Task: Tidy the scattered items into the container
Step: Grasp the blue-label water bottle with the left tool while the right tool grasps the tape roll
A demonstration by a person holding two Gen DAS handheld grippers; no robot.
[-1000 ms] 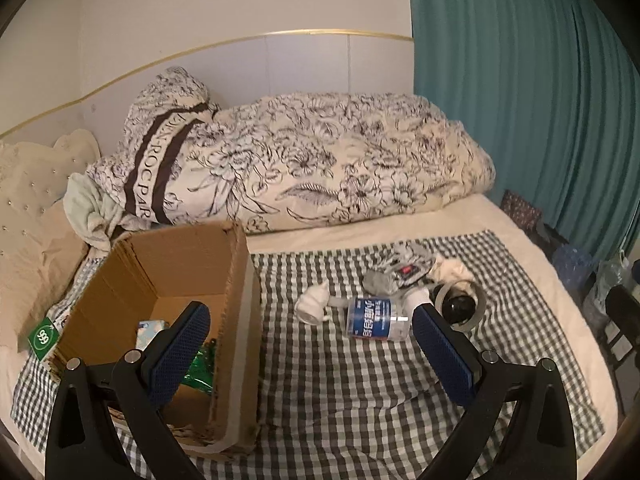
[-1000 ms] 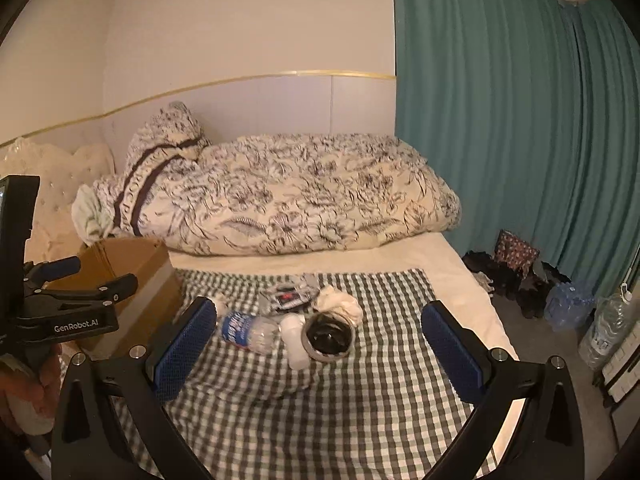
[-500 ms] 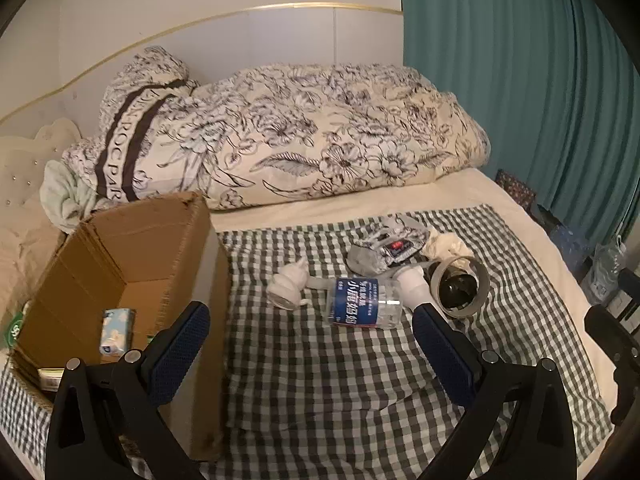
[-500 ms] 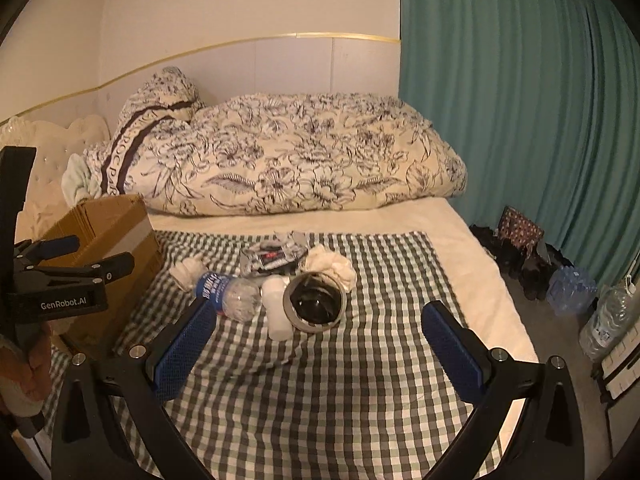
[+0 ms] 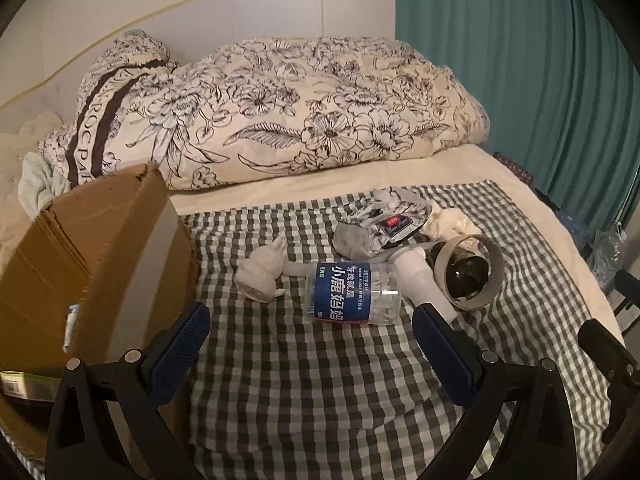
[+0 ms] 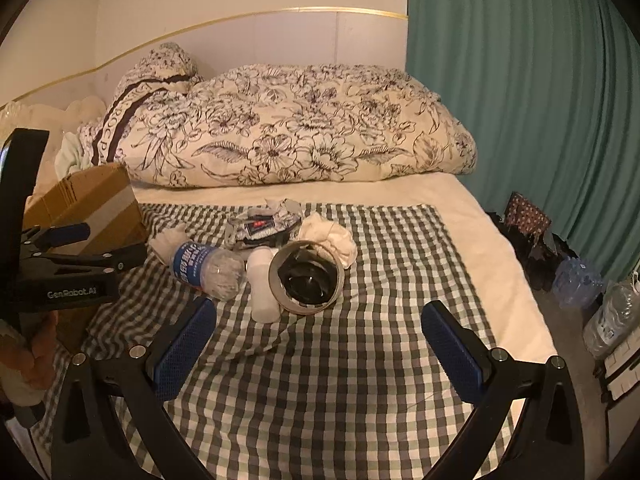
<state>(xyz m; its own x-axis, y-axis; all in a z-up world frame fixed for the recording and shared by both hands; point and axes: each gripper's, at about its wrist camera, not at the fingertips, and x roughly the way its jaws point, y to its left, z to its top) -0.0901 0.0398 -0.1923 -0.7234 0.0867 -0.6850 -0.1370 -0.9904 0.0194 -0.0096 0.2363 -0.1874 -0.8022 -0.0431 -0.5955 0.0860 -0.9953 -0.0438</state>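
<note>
A cardboard box (image 5: 104, 248) stands at the left on the checked cloth (image 5: 320, 380); it also shows in the right wrist view (image 6: 92, 204). A clear jar with a blue label (image 5: 352, 298) lies on its side beside a white rolled sock (image 5: 262, 270), a white tube (image 5: 424, 280), a tape roll (image 5: 468, 272), a foil packet (image 5: 384, 224) and a cream cloth (image 5: 448, 218). My left gripper (image 5: 312, 344) is open and empty, just short of the jar. My right gripper (image 6: 320, 340) is open and empty, in front of the tape roll (image 6: 306, 276) and jar (image 6: 204, 266).
A folded floral duvet (image 5: 280, 112) lies along the wall behind the items. A teal curtain (image 6: 520, 100) hangs at the right. Water bottles (image 6: 576, 282) and bags stand on the floor beside the bed's right edge. The left gripper's body (image 6: 60, 276) shows at the left.
My left gripper has swung right from over the box toward the jar and come closer to it. My right gripper has moved closer to the pile. Both stay open.
</note>
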